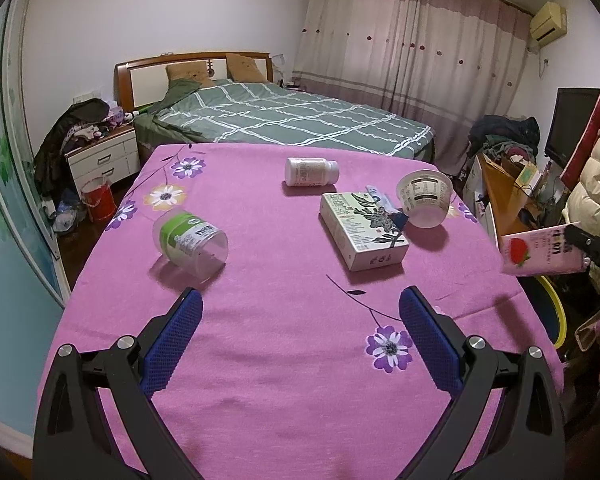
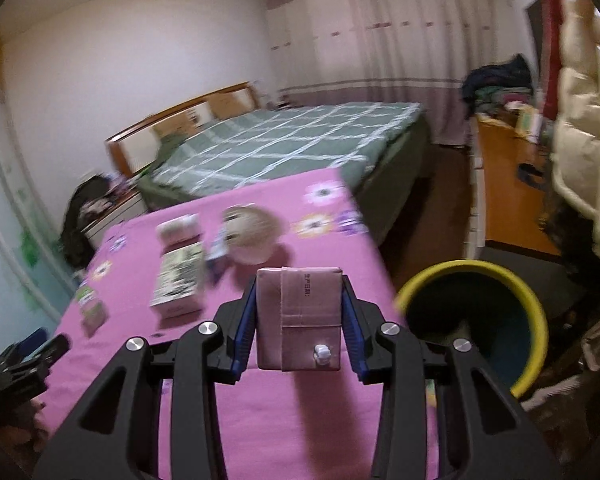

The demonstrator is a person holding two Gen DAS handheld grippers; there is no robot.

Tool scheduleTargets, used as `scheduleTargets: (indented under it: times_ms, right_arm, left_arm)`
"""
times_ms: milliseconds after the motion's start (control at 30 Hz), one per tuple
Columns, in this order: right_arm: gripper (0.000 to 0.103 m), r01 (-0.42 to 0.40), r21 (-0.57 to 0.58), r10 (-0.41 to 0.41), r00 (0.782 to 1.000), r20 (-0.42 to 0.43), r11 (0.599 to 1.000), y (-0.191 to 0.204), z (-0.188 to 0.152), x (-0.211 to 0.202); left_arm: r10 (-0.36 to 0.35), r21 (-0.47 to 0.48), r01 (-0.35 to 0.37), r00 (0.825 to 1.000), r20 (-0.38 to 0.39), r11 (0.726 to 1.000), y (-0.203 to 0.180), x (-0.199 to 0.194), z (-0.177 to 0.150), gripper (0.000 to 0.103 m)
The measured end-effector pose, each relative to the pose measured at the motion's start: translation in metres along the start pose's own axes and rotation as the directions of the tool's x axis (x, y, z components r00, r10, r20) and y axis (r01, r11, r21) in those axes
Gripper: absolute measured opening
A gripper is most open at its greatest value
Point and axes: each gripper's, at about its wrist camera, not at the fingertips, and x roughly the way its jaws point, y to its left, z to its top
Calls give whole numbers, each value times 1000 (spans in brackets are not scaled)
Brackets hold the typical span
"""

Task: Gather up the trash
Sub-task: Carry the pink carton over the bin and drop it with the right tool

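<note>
My right gripper [image 2: 299, 312] is shut on a pink strawberry milk carton [image 2: 299, 316], lifted above the pink tablecloth [image 2: 284, 412] near its right edge. The left wrist view shows that carton [image 1: 540, 254] at the far right beside the table. A yellow-rimmed bin [image 2: 476, 320] stands on the floor just right of the table. My left gripper [image 1: 300, 300] hangs open over the cloth, empty. On the table lie a green-labelled clear jar [image 1: 190, 246] on its side, a white pill bottle [image 1: 310, 171], a flat floral box [image 1: 362, 232] and a tipped plastic cup [image 1: 424, 198].
A bed with a green checked cover [image 1: 284, 116] lies beyond the table. A white nightstand [image 1: 102, 156] piled with clothes and a red bucket [image 1: 97, 200] stand at left. A wooden desk [image 1: 504, 192] and a cream padded coat [image 2: 580, 128] crowd the right.
</note>
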Motion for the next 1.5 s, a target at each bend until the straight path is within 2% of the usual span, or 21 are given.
scheduleTargets:
  times_ms: [167, 267, 433, 733, 967, 1100, 1233, 1500]
  right_arm:
    - [37, 130, 69, -132, 991, 24, 989, -46, 3, -6]
    - [37, 216, 95, -218, 976, 10, 972, -71, 1, 0]
    - [41, 289, 124, -288, 957, -28, 949, -99, -2, 20]
    - [46, 271, 111, -267, 962, -48, 956, -91, -7, 36]
    - [46, 252, 98, -247, 967, -64, 963, -79, -8, 45]
    - [47, 239, 98, -232, 970, -70, 966, -75, -9, 51]
    - [47, 231, 93, -223, 971, -88, 968, -72, -9, 62]
    - [47, 230, 91, -219, 969, -114, 969, -70, -6, 80]
  left_arm:
    - [-17, 10, 17, 1000, -16, 1000, -9, 3, -1, 97]
    - [-25, 20, 26, 999, -30, 999, -15, 7, -3, 97]
    - [-27, 33, 28, 999, -37, 999, -21, 10, -2, 97]
    - [3, 20, -2, 999, -48, 1000, -11, 19, 0, 97]
    - [44, -34, -47, 996, -82, 998, 18, 36, -2, 97]
    - [91, -60, -98, 989, -115, 993, 40, 51, -4, 97]
    - [105, -80, -117, 983, -148, 990, 56, 68, -2, 97]
    - [150, -102, -169, 973, -174, 980, 86, 101, 20, 97]
